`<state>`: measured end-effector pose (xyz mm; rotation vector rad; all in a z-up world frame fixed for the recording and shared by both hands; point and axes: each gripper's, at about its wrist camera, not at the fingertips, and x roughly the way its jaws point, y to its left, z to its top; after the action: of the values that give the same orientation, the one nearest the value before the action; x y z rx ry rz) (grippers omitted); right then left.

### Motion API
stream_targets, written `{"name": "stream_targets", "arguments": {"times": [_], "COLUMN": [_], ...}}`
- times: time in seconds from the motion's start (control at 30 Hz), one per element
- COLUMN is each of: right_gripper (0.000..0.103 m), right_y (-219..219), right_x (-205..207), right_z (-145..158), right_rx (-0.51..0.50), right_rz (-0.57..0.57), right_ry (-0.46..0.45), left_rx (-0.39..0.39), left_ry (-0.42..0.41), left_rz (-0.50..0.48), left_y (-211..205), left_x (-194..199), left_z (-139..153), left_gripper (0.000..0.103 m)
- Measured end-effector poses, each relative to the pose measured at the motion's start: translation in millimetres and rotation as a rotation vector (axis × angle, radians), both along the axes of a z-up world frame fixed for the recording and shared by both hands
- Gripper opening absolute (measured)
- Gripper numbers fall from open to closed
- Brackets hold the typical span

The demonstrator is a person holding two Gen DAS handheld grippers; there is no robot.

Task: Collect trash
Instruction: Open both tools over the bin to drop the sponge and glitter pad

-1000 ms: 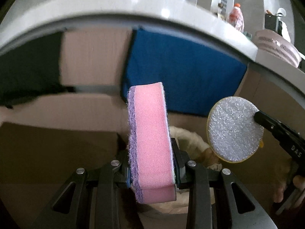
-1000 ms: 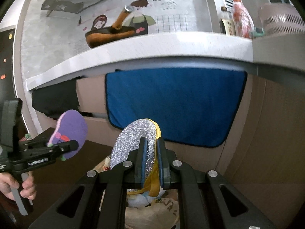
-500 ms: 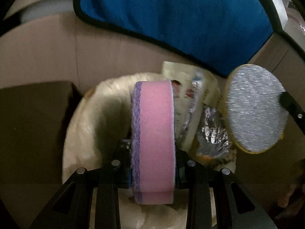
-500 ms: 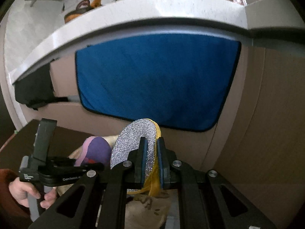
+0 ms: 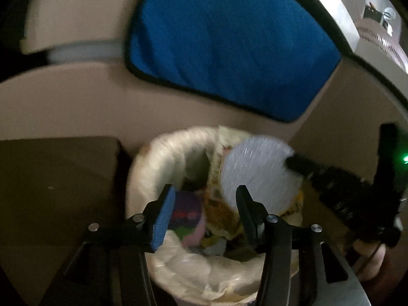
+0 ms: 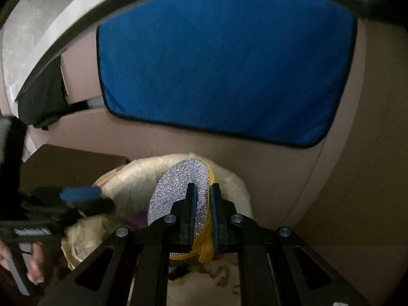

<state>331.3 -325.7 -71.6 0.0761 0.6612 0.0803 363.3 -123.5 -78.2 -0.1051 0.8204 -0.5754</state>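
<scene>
Left gripper opening; pink sponge has dropped into bin.

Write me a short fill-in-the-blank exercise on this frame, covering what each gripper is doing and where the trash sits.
1. The left gripper has its jaws opening, with ____ between them.
2. The right gripper is shut on a round ____ scouring pad with a yellow edge.
3. The pink and purple sponge lies inside the lined ____.
4. The cloth hanging behind is ____ in colour.

Missing words: nothing; silver; bin; blue
</scene>
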Motion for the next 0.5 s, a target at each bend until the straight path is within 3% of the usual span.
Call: {"name": "stream_targets", "arguments": {"times": [0.13, 0.23, 0.27, 0.5], "right_gripper": [0.018, 0.041, 0.044, 0.047], "right_y": [7, 7, 7, 20], "right_x": [7, -3, -9, -76], "right_z": [-17, -15, -12, 21], "right_rx": [0.036, 0.044, 0.052, 0.079], "right_rz": [0.02, -0.002, -0.013, -0.035], "right_ry": [0.059, 0.041, 0.023, -0.043], "left_rx": [0.007, 0.011, 0.015, 0.05], "left_ry": [-0.046, -0.072, -0.086, -0.119], "left_rz": [0.05, 0.099, 0.117, 0.159], "left_y": [20, 32, 36, 56], "left_x": [-13, -26, -33, -102], "left_z": [16, 25, 28, 46], "left_gripper": [0.053, 0.053, 0.053, 0.053]}}
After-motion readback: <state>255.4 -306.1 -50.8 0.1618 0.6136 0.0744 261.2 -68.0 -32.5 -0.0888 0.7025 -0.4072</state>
